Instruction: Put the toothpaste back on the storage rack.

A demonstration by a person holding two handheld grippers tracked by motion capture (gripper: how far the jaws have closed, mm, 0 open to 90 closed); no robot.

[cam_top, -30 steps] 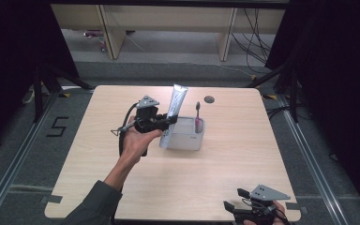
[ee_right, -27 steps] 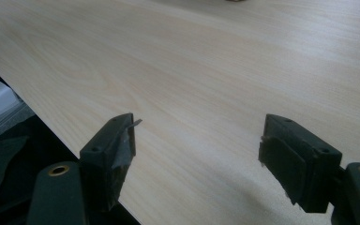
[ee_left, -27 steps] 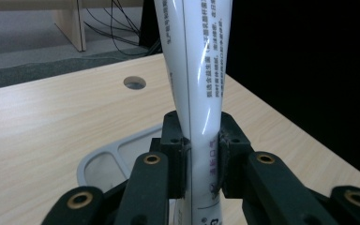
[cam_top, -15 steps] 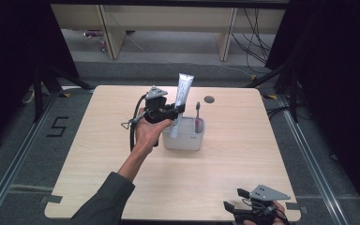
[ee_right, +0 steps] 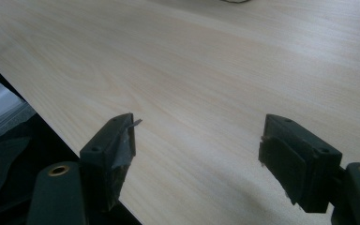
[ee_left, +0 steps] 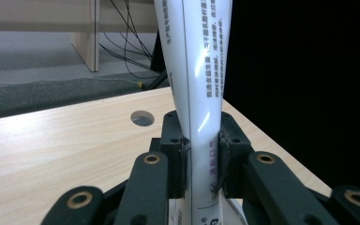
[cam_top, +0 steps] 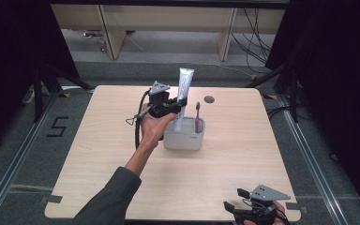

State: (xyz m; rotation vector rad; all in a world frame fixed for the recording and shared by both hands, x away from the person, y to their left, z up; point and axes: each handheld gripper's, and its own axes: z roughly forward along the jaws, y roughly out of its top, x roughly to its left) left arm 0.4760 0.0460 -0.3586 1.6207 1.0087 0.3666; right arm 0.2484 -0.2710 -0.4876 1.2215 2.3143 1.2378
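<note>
Black gripper (cam_top: 180, 104), brass screws, grey 3-cornered plate, trailing cable; dark sleeve (cam_top: 112, 197).

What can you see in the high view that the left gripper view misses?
High view alone: the grey holder on the table, a red toothbrush standing in it, and the right gripper open at the near edge. Left gripper view alone: the print on the tube. Both: the left gripper clamped on the upright tube, and the table's round hole.

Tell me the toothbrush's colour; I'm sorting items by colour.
The toothbrush looks dark pink to red, standing in the grey holder; it shows best in the high view.
</note>
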